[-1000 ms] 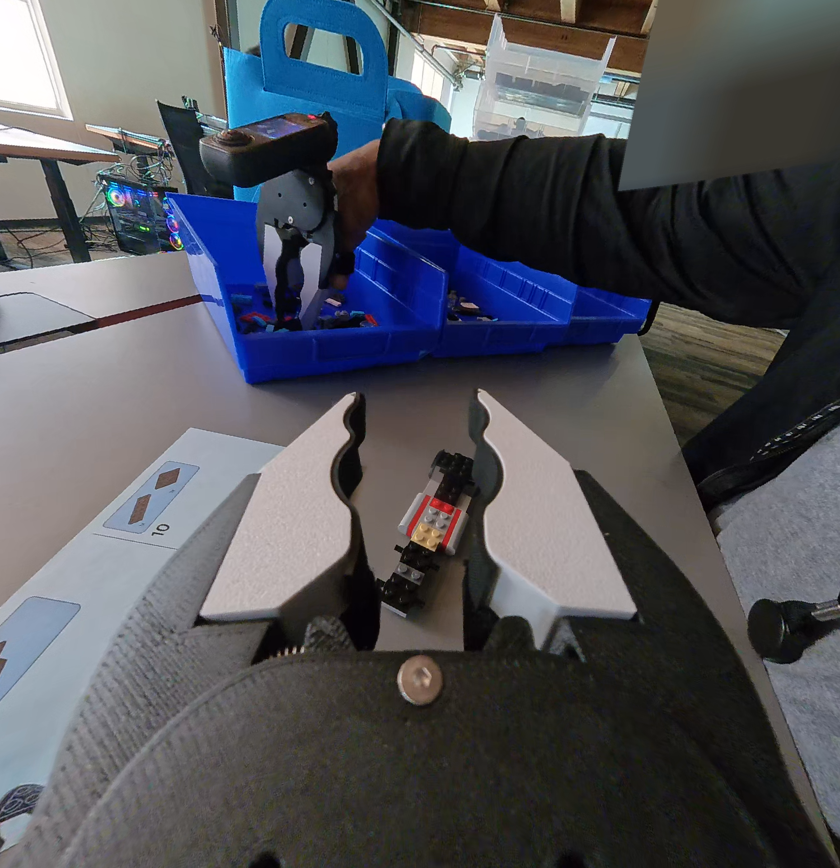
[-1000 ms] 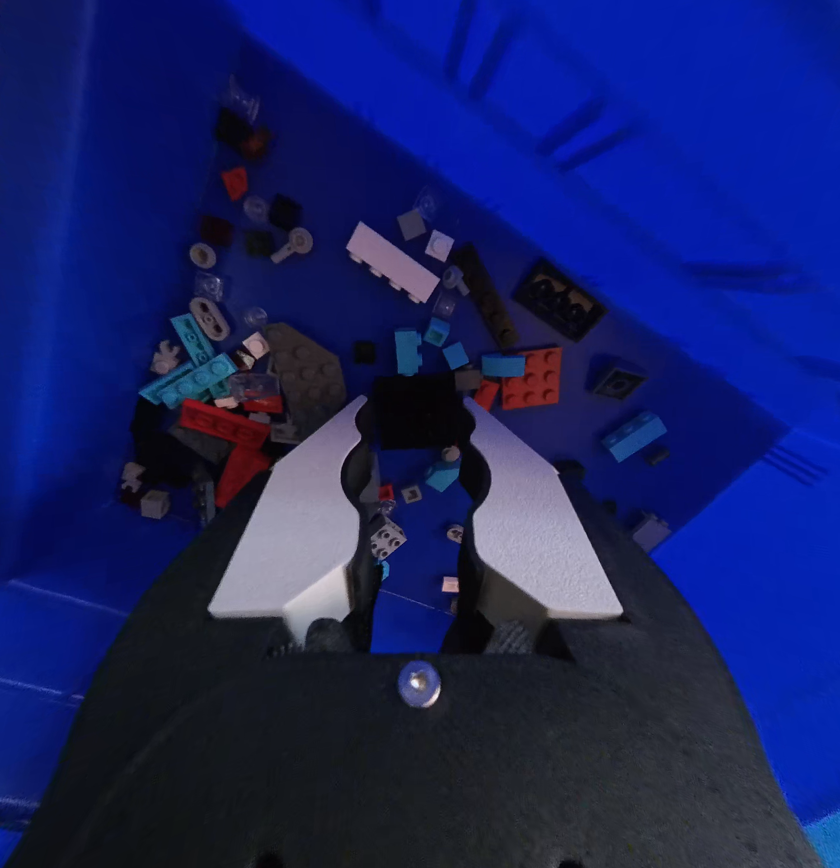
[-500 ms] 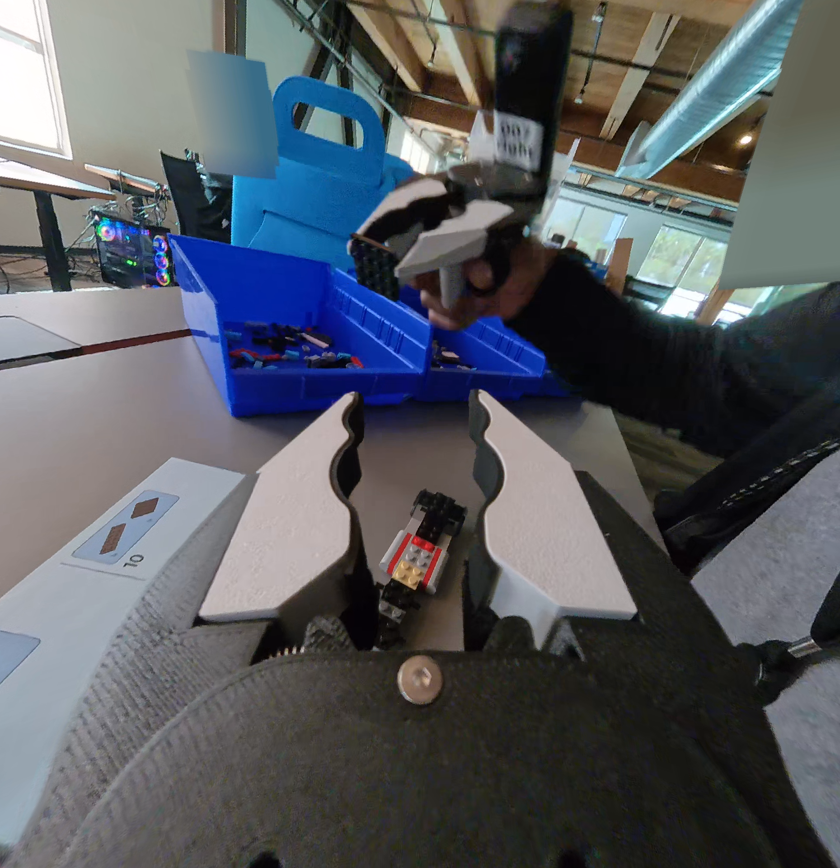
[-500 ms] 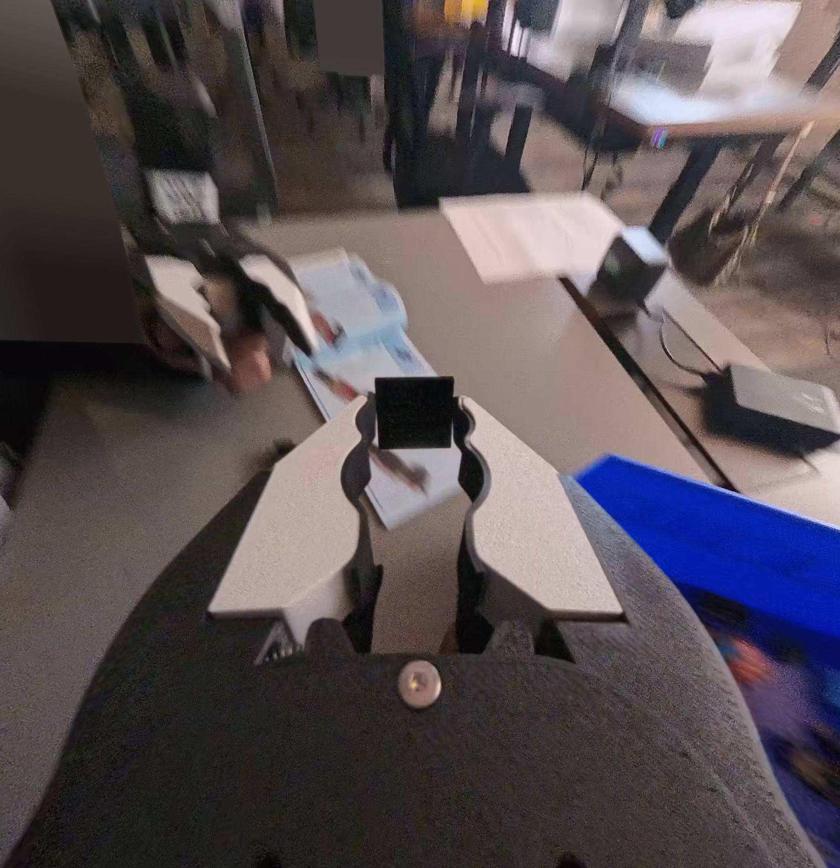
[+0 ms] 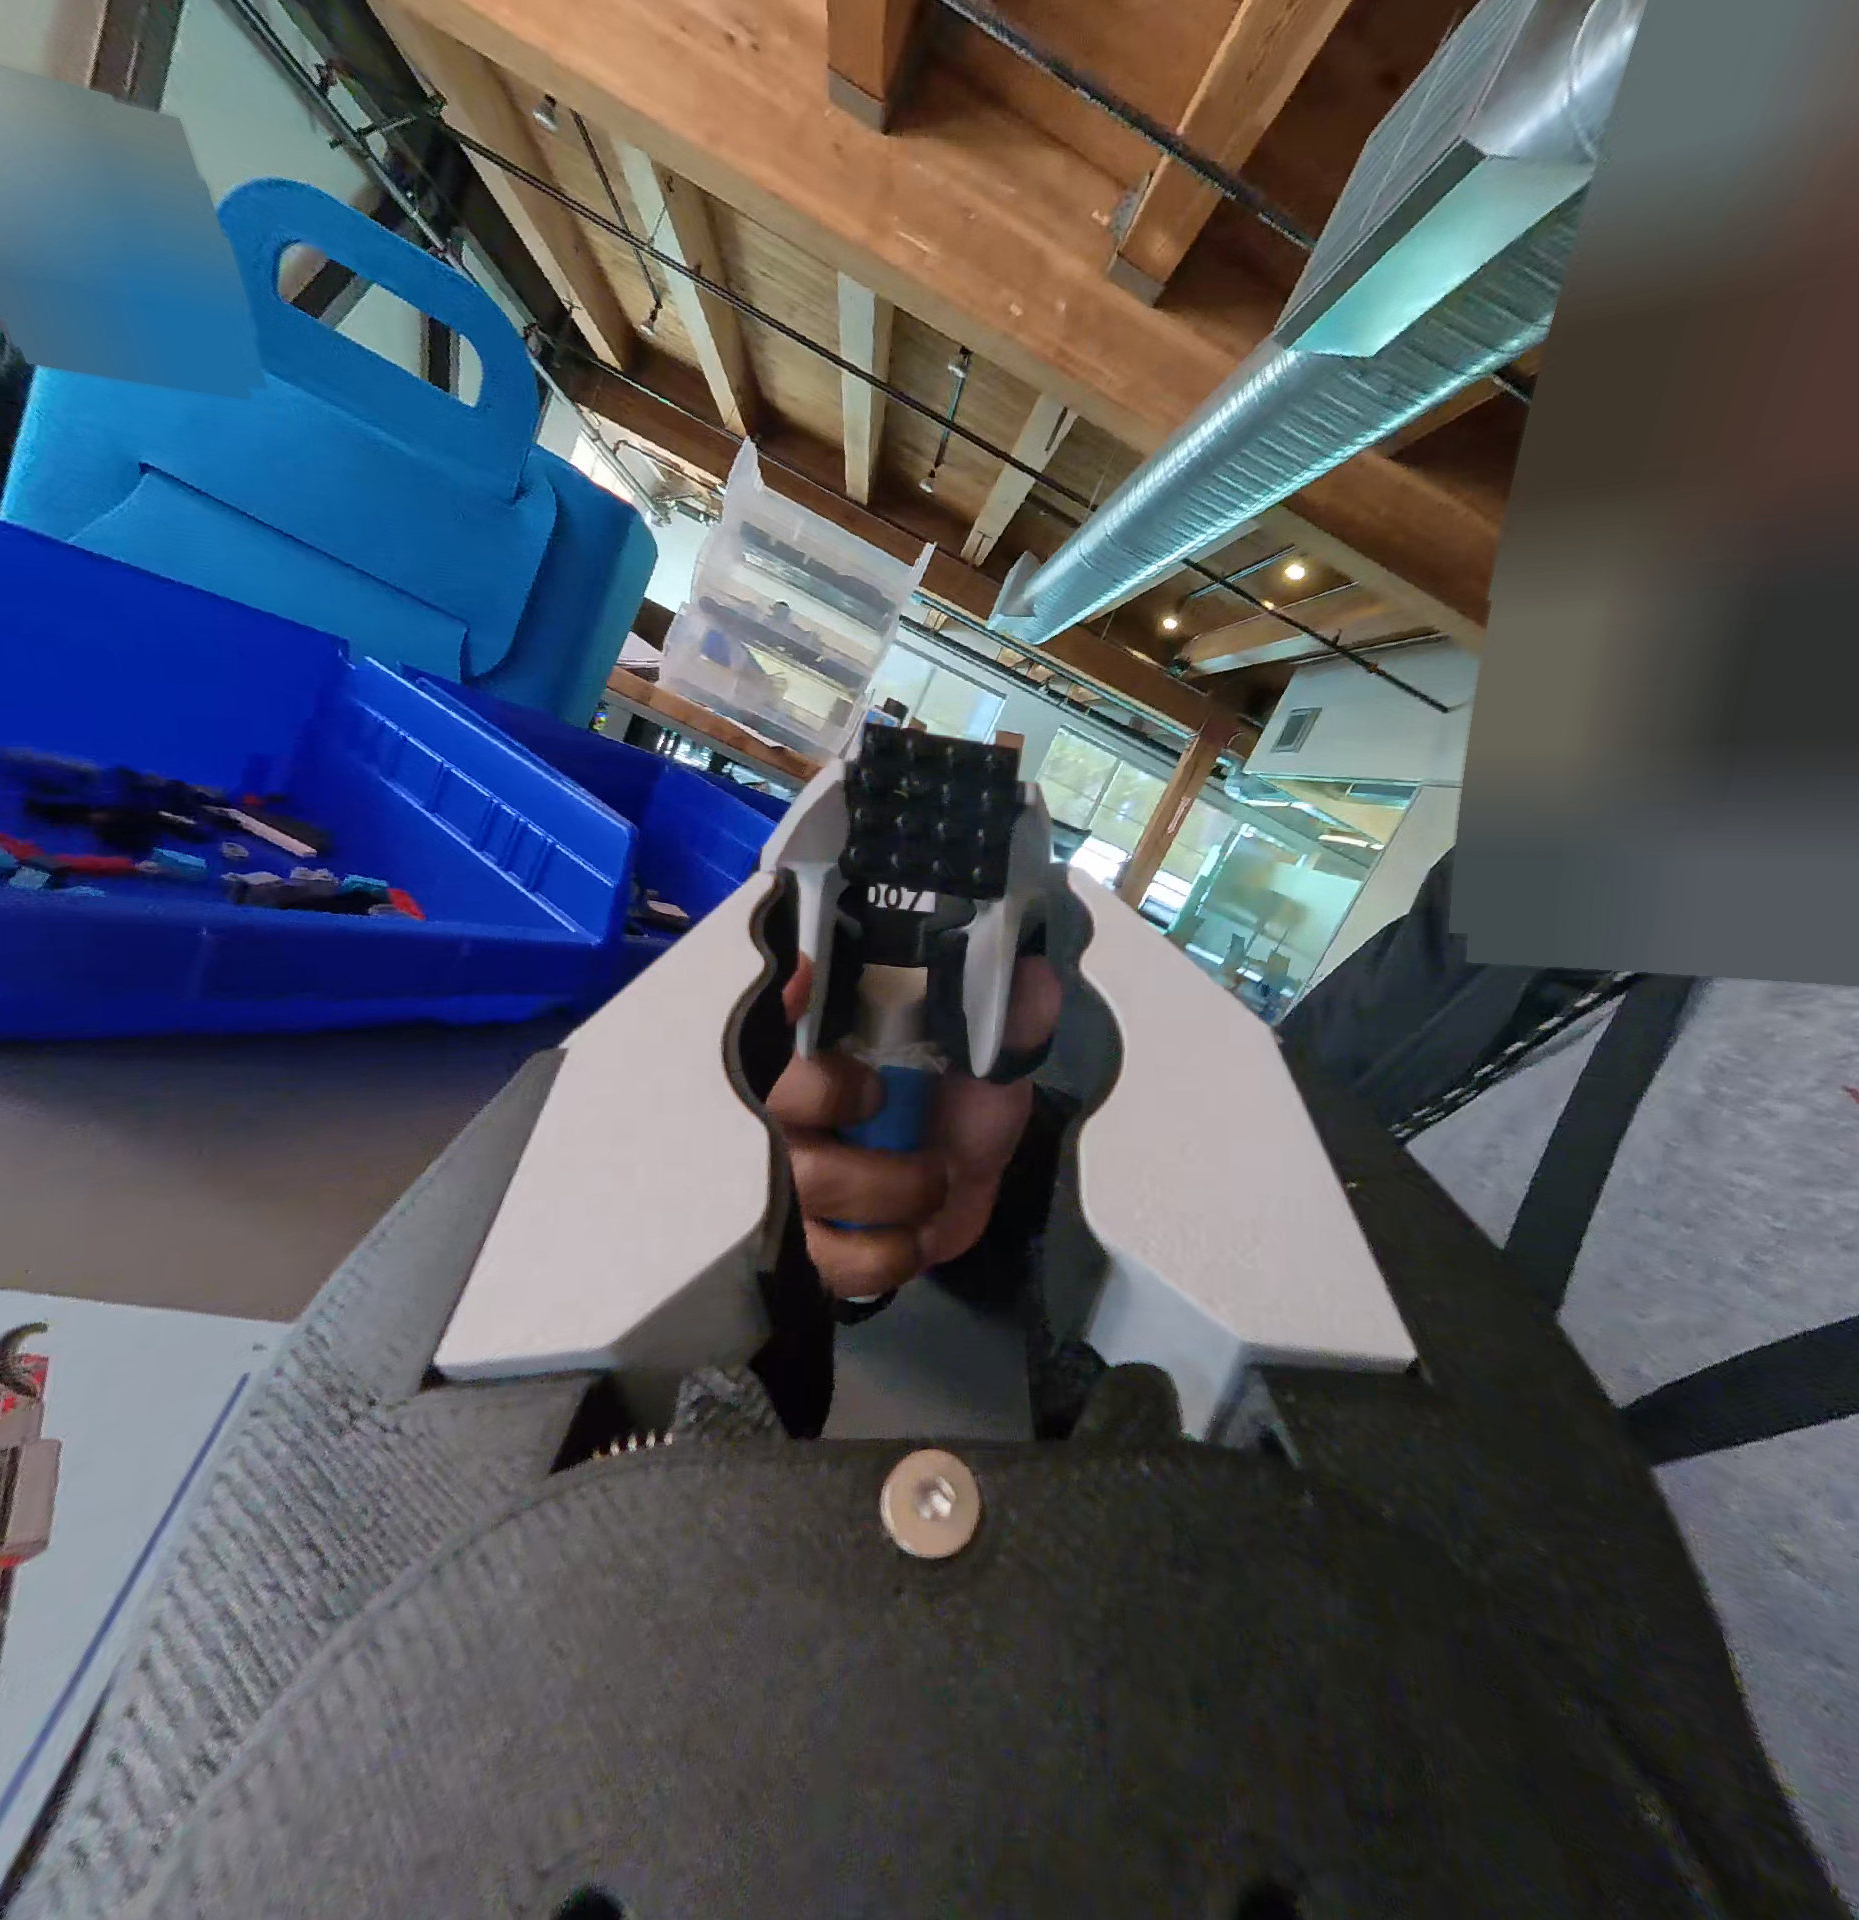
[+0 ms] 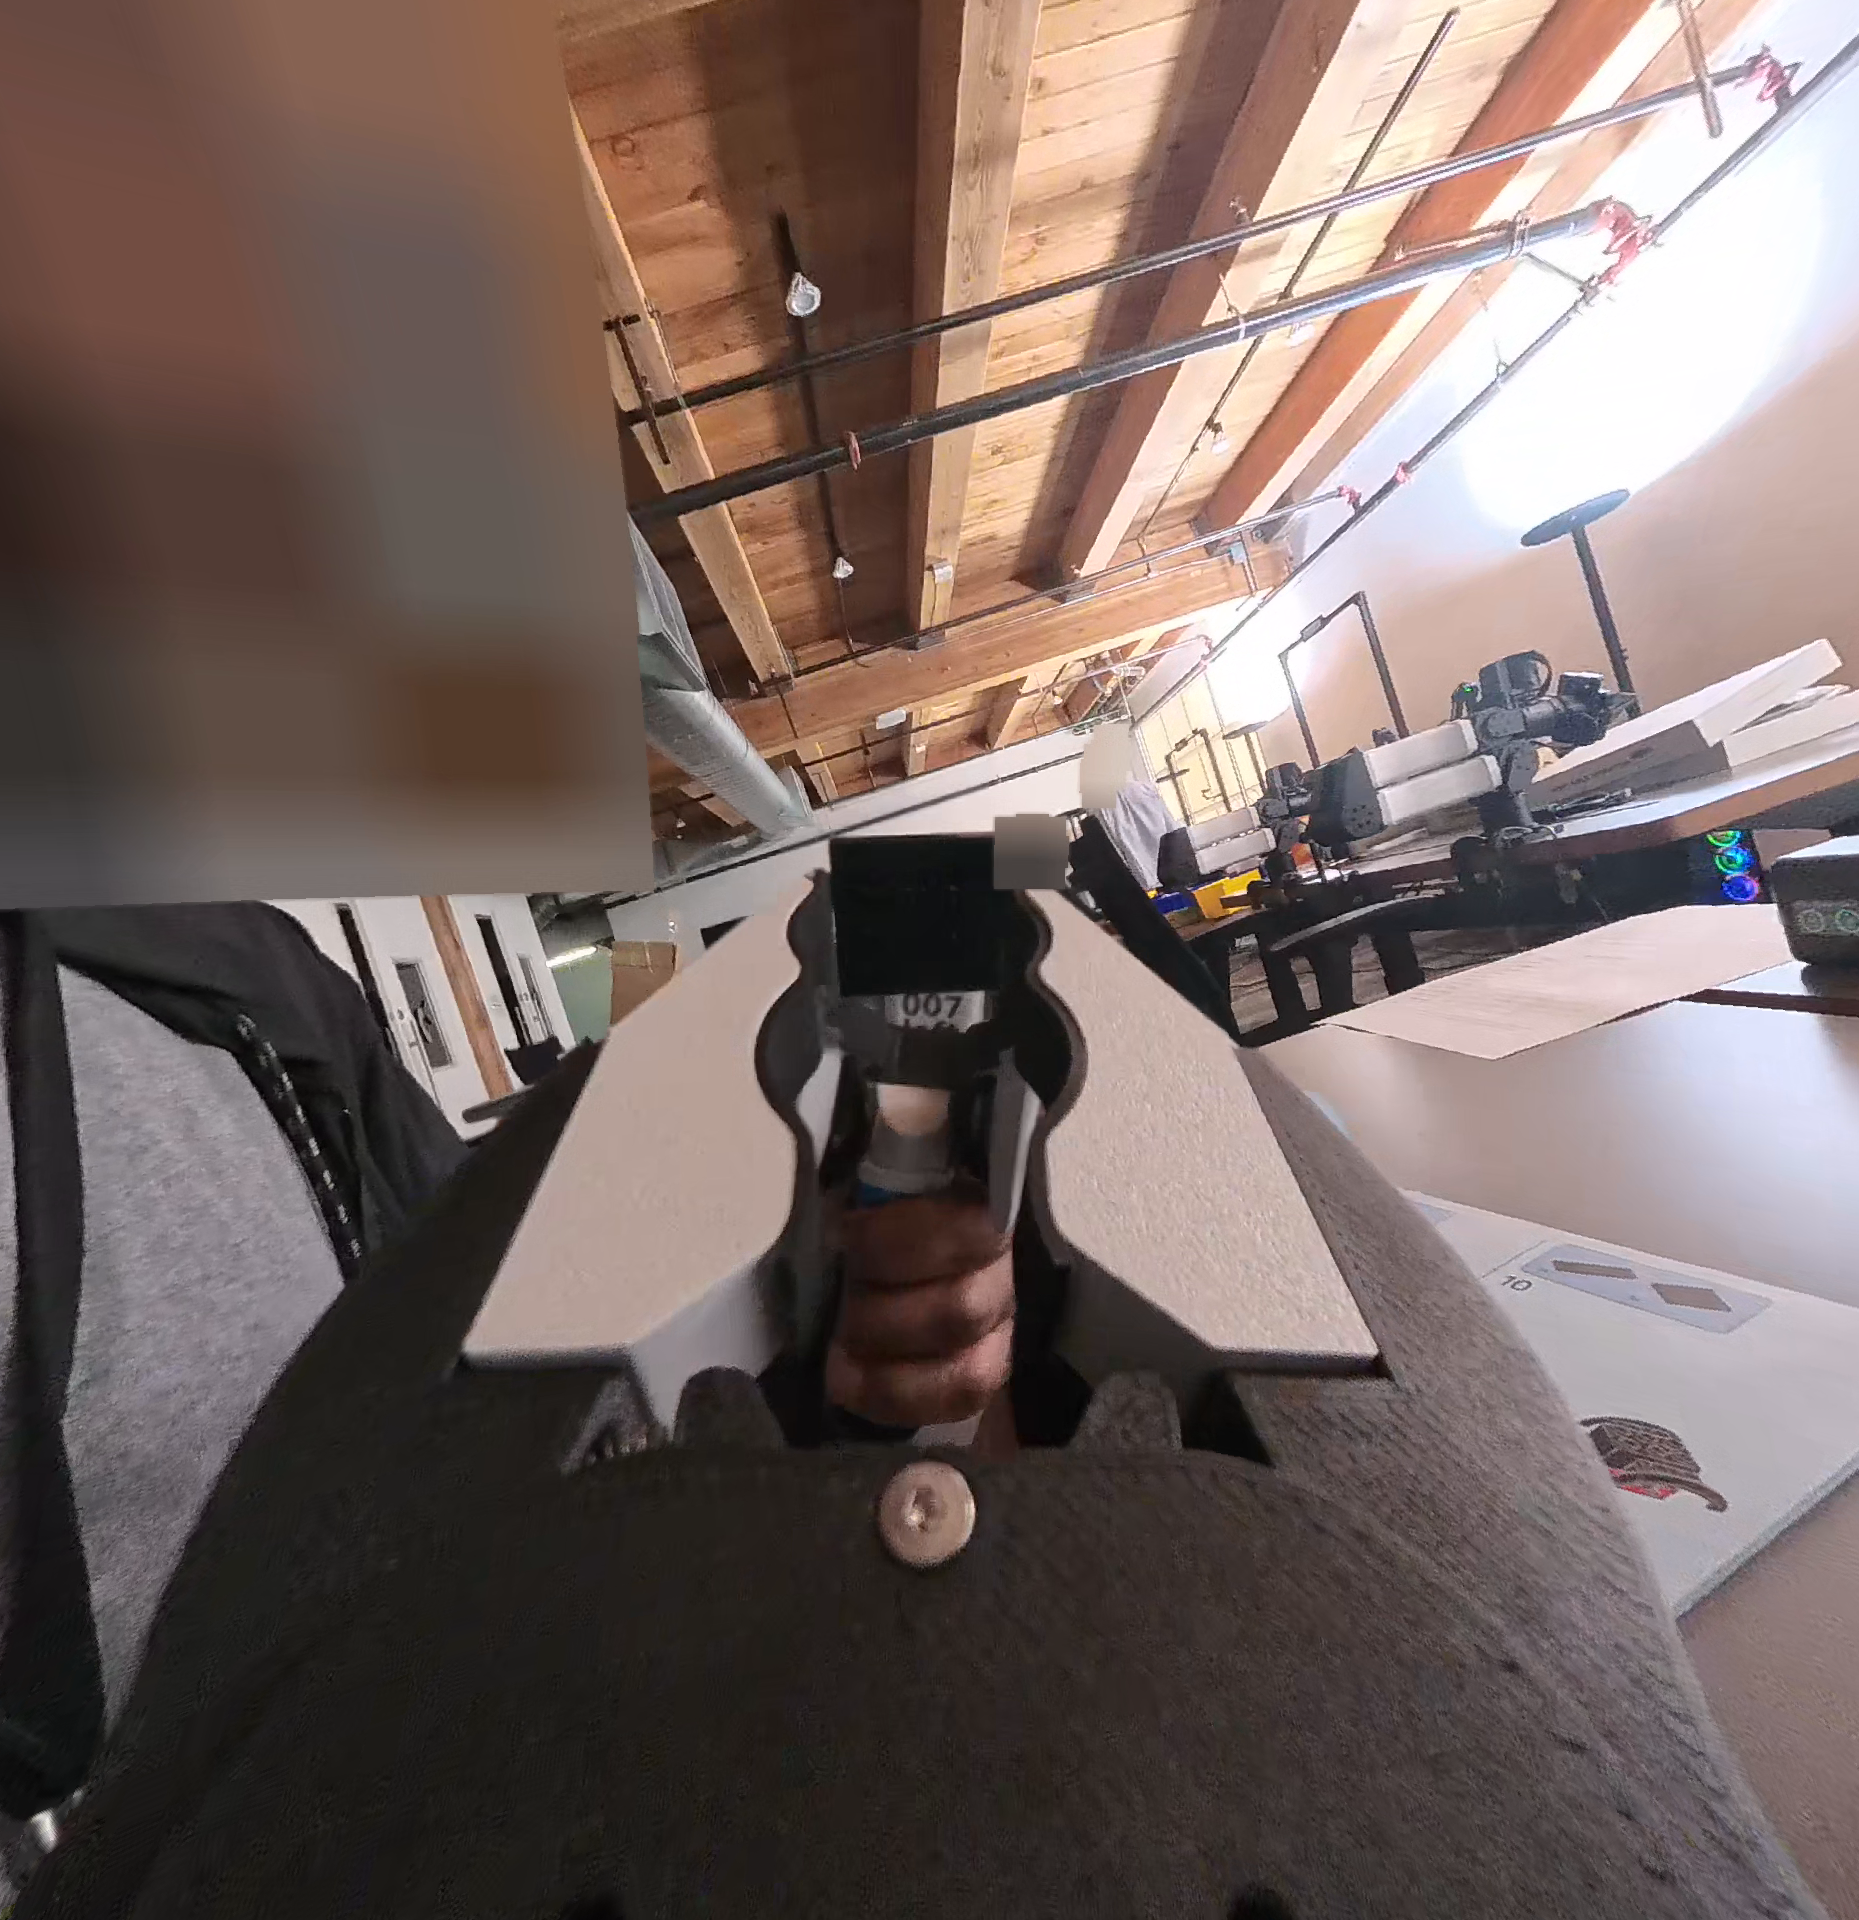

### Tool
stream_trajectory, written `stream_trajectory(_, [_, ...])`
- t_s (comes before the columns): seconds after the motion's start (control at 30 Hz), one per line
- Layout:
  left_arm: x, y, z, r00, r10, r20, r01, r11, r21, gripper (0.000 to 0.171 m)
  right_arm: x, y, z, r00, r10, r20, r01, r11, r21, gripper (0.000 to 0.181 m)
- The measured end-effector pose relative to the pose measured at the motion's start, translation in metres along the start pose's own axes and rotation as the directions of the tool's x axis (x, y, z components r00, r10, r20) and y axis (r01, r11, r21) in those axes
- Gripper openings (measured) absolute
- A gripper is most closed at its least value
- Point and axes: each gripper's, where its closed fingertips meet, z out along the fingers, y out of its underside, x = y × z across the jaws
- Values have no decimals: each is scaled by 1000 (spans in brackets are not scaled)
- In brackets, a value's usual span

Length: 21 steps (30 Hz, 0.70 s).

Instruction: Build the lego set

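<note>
Both grippers are raised off the table and face each other, tip to tip. Right gripper (image 6: 917, 935) pinches a black square lego plate (image 6: 917, 914) between its fingertips; in the left wrist view the same plate (image 5: 927, 821) shows its studded face, clamped in the far gripper's tips (image 5: 920, 831), with a hand (image 5: 883, 1174) wrapped round a blue handle below it at 6 o'clock. Left gripper (image 5: 925, 914) has its fingers spread with a wide gap and nothing between them; the other gripper is seen through that gap. From the right wrist view, the left gripper's hand (image 6: 920, 1330) grips its handle, framed between the right fingers. Blue parts bin (image 5: 405, 935) sits on the grey table (image 5: 177, 1164) at 9 o'clock of the left view, loose lego pieces (image 5: 177, 842) scattered on its floor. A blue felt bag (image 5: 364, 488) stands behind the bin. Instruction booklet (image 5: 63, 1558) lies at 8 o'clock in the left view; it appears at 4 o'clock in the right view (image 6: 1631, 1382).
</note>
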Motion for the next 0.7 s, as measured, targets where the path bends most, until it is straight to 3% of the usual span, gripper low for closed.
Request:
stream_trajectory(0.13, [0, 5, 6, 993, 111, 47, -109, 993, -33, 46, 3, -3, -2, 1000, 12, 2, -12, 1000, 25, 36])
stream_trajectory(0.5, [-1, 6, 8, 976, 204, 78, -200, 978, -58, 33, 1, 9, -3, 1000, 18, 18, -17, 999, -38, 36])
stream_trajectory(0.7, [-11, 7, -5, 955, 272, 120, -254, 956, -143, 32, 9, 19, -13, 998, -34, -46, 25, 981, -192, 43])
